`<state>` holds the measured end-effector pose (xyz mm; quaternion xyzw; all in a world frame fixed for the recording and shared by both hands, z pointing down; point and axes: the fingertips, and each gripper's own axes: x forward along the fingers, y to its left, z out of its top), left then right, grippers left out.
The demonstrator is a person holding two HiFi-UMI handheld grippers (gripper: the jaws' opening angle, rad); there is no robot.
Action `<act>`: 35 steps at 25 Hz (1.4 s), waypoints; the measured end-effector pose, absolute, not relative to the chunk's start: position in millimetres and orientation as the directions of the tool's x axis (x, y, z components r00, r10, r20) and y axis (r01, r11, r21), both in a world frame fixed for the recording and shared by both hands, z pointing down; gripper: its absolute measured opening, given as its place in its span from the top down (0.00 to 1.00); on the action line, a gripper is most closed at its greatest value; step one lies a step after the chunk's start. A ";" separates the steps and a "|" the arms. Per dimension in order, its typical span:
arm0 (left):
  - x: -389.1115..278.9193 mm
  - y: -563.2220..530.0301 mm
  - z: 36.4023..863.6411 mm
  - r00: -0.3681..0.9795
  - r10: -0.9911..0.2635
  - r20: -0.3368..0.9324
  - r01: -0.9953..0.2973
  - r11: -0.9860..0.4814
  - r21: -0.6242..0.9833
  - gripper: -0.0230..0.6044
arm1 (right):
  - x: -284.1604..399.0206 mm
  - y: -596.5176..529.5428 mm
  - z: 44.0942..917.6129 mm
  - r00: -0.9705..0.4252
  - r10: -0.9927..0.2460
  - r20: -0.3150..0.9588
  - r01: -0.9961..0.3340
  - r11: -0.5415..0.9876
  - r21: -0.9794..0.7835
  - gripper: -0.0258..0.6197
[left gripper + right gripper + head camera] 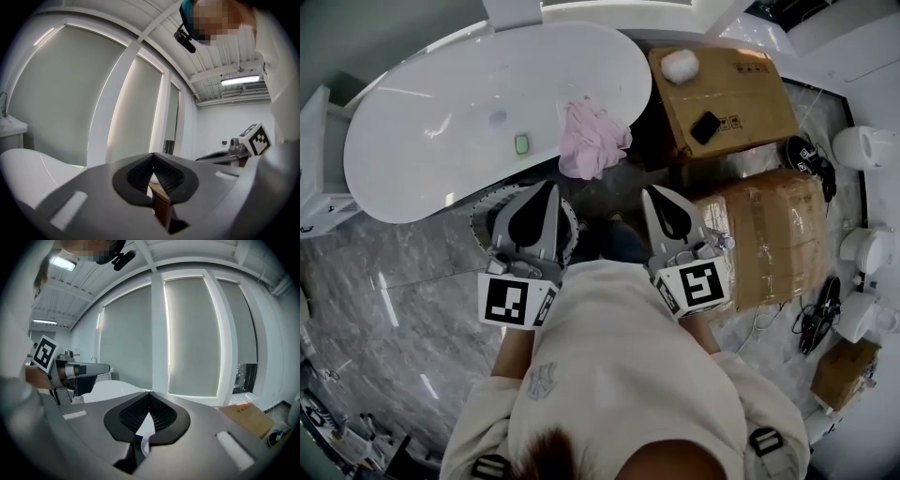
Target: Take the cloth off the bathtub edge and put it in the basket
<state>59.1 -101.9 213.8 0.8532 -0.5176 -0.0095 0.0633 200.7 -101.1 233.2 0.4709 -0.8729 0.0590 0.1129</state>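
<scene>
A pink cloth [592, 141] hangs crumpled over the right end rim of the white bathtub [469, 103]. My left gripper [548, 187] is held near my body, pointing up toward the tub with its jaws shut and nothing in them. It hovers over a round basket [478, 217], which it mostly hides. The right gripper [654, 191] sits beside it, also shut and empty, just below and right of the cloth. In the left gripper view the jaws [153, 154] meet at the tip. In the right gripper view the tips [150, 393] are likewise closed.
Two cardboard boxes [722, 94] [773, 234] stand to the right; the far one carries a white bundle [680, 64] and a small black item [705, 127]. A small green object [522, 143] lies in the tub. White fixtures [862, 145] line the right edge. The floor is grey marble [403, 309].
</scene>
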 end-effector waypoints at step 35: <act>101.6 -239.2 228.0 0.342 -0.936 0.088 -0.933 -0.327 0.151 0.89 | 238.8 -256.1 246.9 -0.814 -0.564 0.141 -0.581 0.785 -0.214 0.96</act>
